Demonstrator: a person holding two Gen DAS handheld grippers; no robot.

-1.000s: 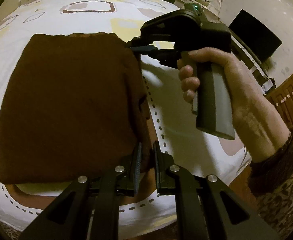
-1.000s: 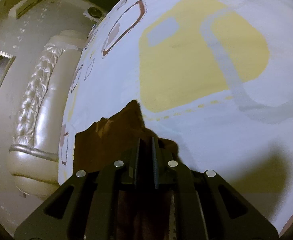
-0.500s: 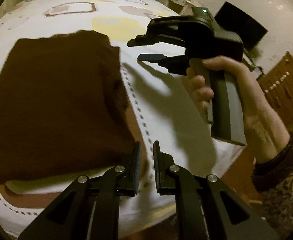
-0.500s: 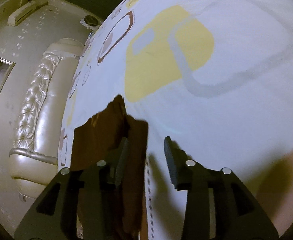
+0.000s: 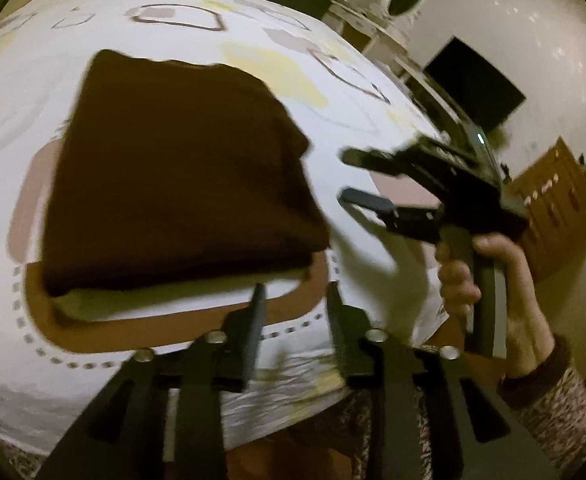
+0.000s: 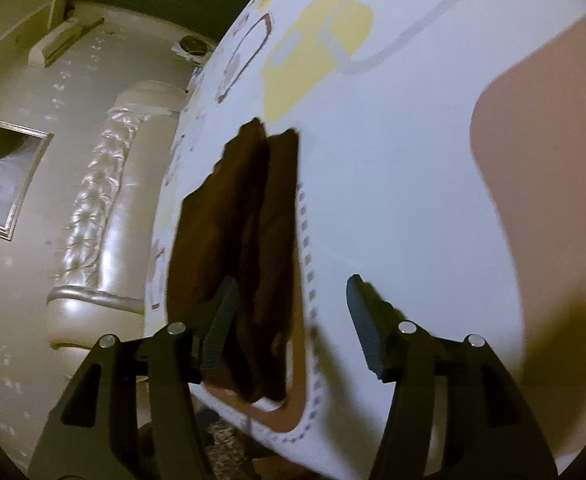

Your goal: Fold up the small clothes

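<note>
1. Left wrist view: the brown cloth (image 5: 181,176) lies folded into a thick rectangle on the bedspread (image 5: 253,12), its near edge close to the bedspread's near edge, over a brown-outlined patch of the print. The left gripper (image 5: 293,312) hangs just off the cloth's near right corner; its jaws have just been opening and now stand partly apart with nothing between them. A second ago they were pinched on that corner.
2. Same view: the right gripper (image 5: 347,176), held in a hand (image 5: 489,280) with a patterned sleeve, sits to the right of the cloth, clear of its right edge, jaws parted and empty. Earlier it touched the far right corner.
3. Right wrist view: the right gripper (image 6: 293,320) has just been opening; its jaws stand wide over bare bedspread (image 6: 393,140). The cloth (image 6: 249,260) shows edge-on, behind the left finger (image 6: 221,328), no longer gripped.
</note>
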